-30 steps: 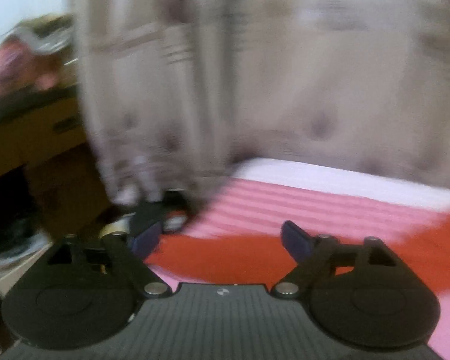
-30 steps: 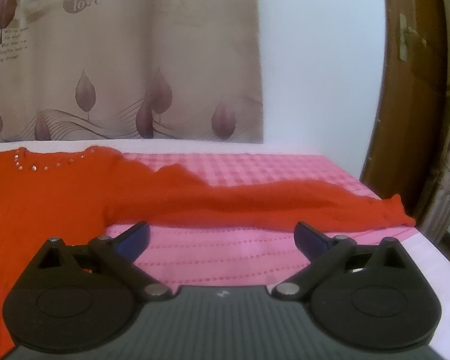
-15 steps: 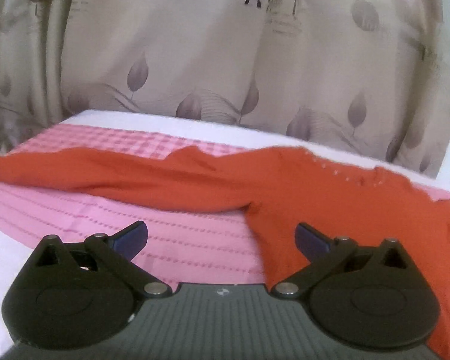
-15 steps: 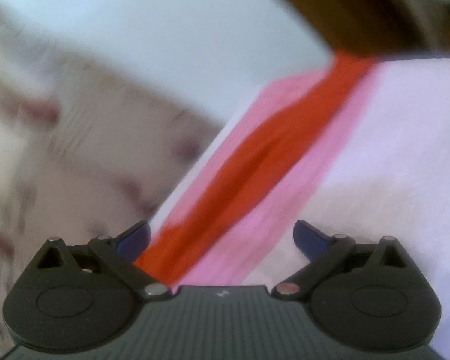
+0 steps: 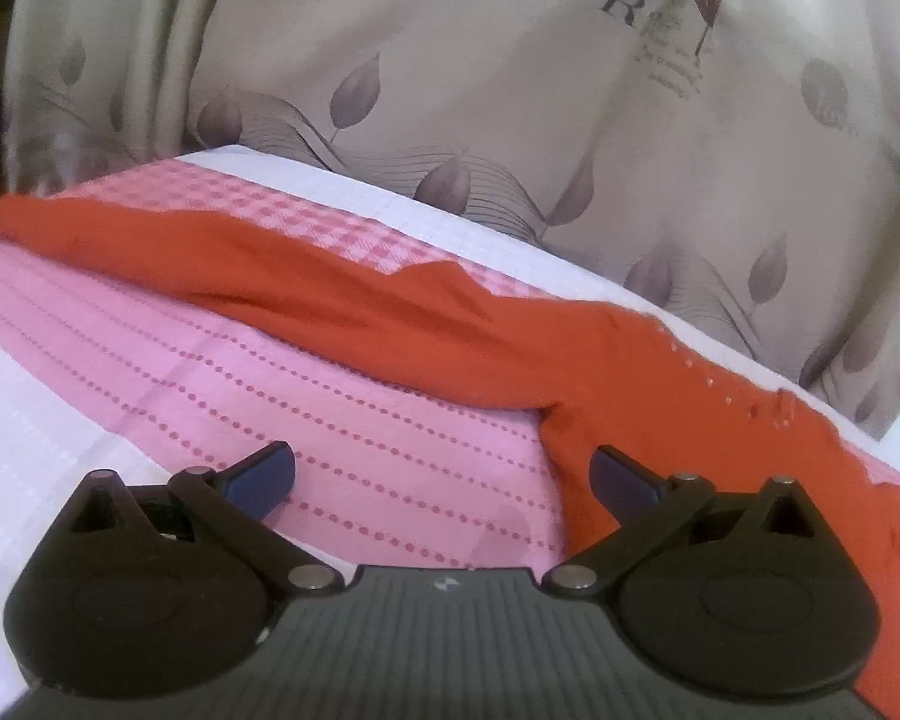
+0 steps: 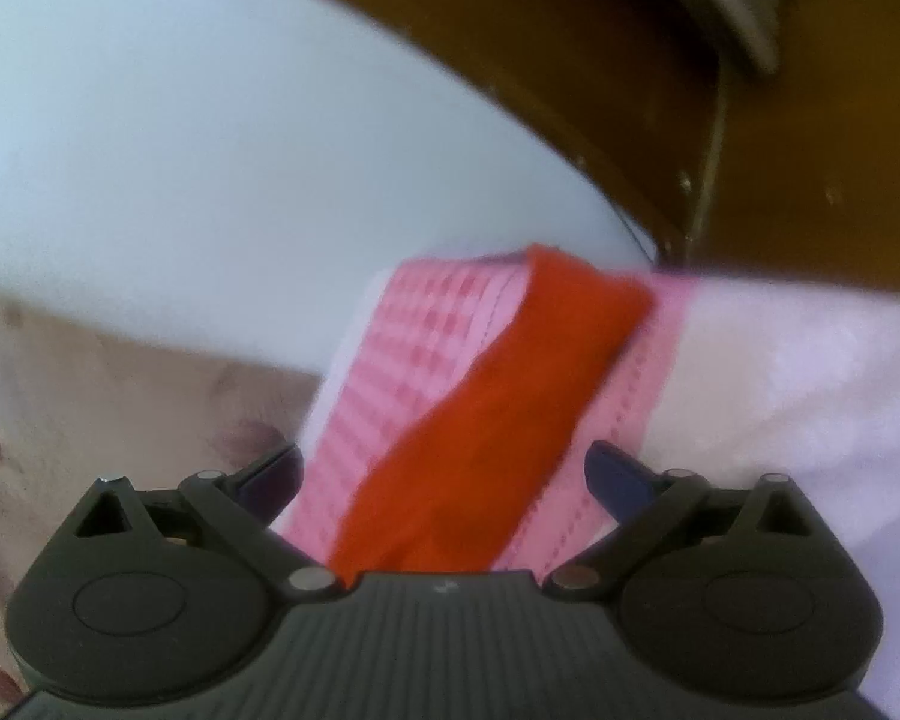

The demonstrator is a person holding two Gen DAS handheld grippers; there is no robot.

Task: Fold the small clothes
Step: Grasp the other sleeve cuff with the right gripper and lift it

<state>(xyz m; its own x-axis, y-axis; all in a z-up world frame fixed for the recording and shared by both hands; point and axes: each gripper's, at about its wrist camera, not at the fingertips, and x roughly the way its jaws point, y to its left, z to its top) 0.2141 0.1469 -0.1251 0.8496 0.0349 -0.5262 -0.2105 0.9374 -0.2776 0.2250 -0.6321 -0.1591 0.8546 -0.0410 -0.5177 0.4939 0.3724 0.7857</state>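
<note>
Left wrist view shows an orange-red long-sleeved top [image 5: 660,372] spread flat on a bed [image 5: 60,396] with a pink patterned cover, laid out this way, it seems, so that each part can be folded over in turn. One sleeve [image 5: 258,264] stretches away to the left of the picture, its long axis running across the bed towards the far left edge, while the body of the top lies to the right, its beaded neckline facing a leaf-patterned curtain [image 5: 510,90]. The left hand-held gripper [image 5: 442,473] hovers near the spot where that sleeve joins the body; its jaws have just been opening, they stand wide apart, and nothing is between them. Right wrist view, blurred and rolled sideways, looks along the other sleeve [image 6: 498,414], which runs straight away from the camera to its cuff at the bed's far edge. The right hand-held gripper [image 6: 444,474] is spread wide above this sleeve, gripping nothing.
</note>
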